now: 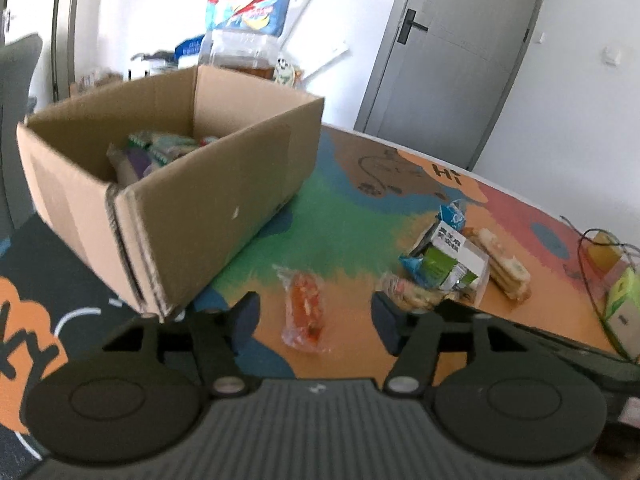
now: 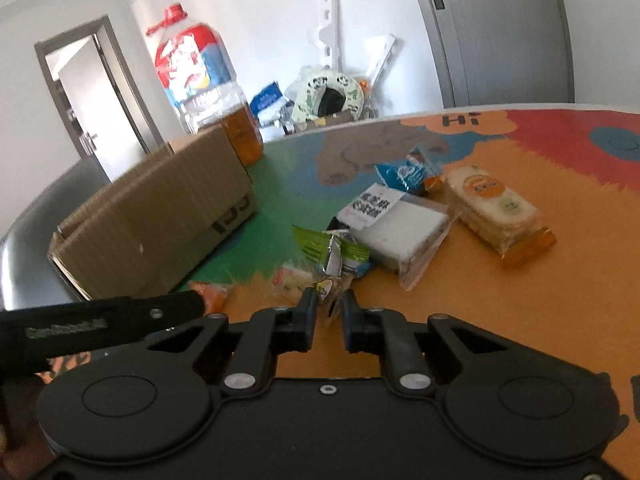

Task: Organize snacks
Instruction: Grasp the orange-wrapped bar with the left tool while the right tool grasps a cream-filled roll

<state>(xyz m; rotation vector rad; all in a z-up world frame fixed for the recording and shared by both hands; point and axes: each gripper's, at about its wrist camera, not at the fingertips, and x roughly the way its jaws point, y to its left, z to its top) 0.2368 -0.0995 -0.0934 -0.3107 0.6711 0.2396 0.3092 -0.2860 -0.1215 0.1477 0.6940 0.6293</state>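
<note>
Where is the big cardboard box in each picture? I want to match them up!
Left wrist view: the cardboard box fills the upper left, open top showing snacks inside, above the left gripper.
Right wrist view: the same box sits at middle left, seen from its side, left of the snack pile.
Shared landmark: the big bottle with the red and blue label stands behind the box in both.

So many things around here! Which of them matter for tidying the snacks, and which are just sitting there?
Part of the job:
- cardboard box, some packets already inside
- orange snack packet
- pile of wrapped snacks
- cracker pack
- left gripper, open
- right gripper, nearly closed on a small wrapper

Just lying about:
- big oil jug
- grey door
- black cable
</note>
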